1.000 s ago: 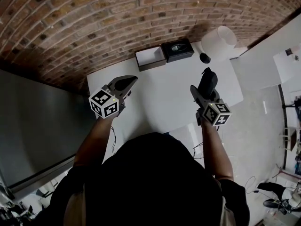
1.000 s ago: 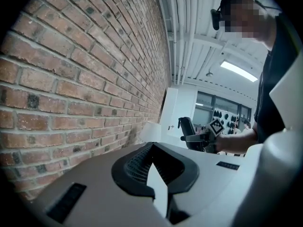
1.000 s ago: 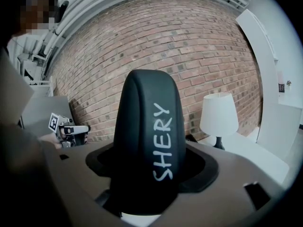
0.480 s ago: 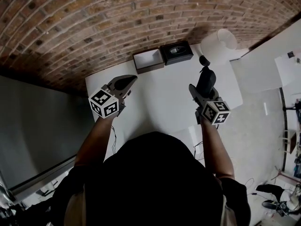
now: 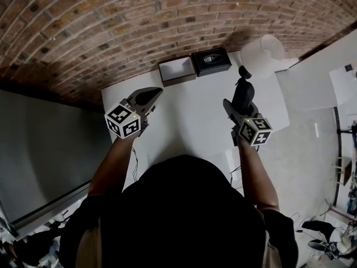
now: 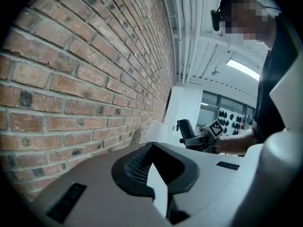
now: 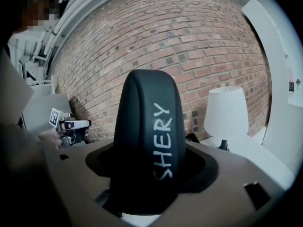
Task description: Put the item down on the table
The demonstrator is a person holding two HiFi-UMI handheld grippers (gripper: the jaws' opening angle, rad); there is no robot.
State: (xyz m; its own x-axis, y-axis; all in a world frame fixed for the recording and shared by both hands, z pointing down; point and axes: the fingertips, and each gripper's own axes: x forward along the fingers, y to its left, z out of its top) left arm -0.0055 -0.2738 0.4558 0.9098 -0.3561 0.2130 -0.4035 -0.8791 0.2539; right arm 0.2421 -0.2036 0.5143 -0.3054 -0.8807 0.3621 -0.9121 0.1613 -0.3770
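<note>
Two tongs: the left tongs [image 5: 155, 93] have their tips drawn together to a point, and the hollow behind them is empty. The right tongs [image 5: 244, 104] pinch a black case [image 7: 149, 141].
Case: it stands on end in the right tongs, over the right part of the white tabletop [image 5: 189, 121], not lying on it. White lettering up its face reads "SHERY".
Hidden: the case's lower end sinks out of sight between the jaws. In the head view the person's [image 5: 189, 205] dark head and shoulders cover the tabletop's near edge.
Hard to make out: how high the case hangs above the tabletop cannot be told. Nor can the dark oval thing inside the black box [image 5: 211, 61].
Cut off: the right gripper view shows only the front of the case.
Tabletop: at its far edge an open box [image 5: 177, 70] with a pale inside sits just beside the black box. A lamp [image 5: 261, 51] with a white shade stands at the far right corner, near the case's top.
Room: a brick wall [image 5: 139, 21] runs behind the tabletop. A flat grey panel [image 5: 39, 144] lies to the left and a pale floor [image 5: 307, 149] to the right.
</note>
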